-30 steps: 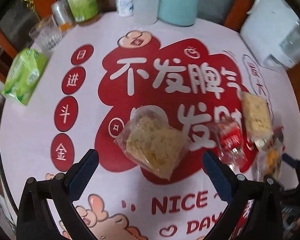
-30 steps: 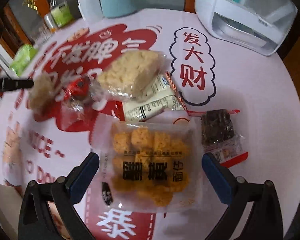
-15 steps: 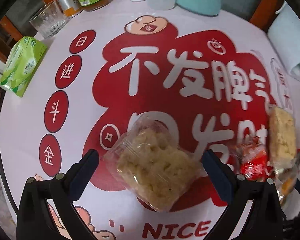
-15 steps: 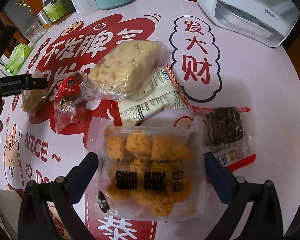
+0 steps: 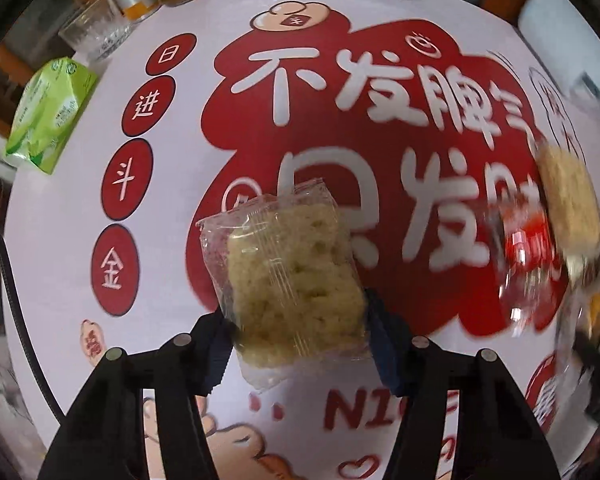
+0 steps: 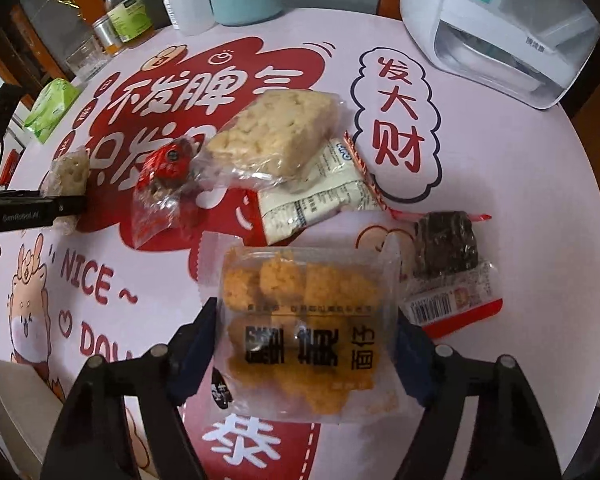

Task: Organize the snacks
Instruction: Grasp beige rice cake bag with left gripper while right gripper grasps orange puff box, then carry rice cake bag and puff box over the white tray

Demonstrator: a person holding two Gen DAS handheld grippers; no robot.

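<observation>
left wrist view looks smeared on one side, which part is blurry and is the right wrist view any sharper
Left wrist view: motion blur smears the right edge, where the red packet and pale cake streak; the held rice cake stays fairly crisp. Right wrist view: sharp throughout, with soft glare on the nugget bag. Both bend the table with fisheye.

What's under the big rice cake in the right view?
The rice cake overlaps a white packet, whose near part shows. Its far end is covered, so anything else beneath can't be seen.
</observation>
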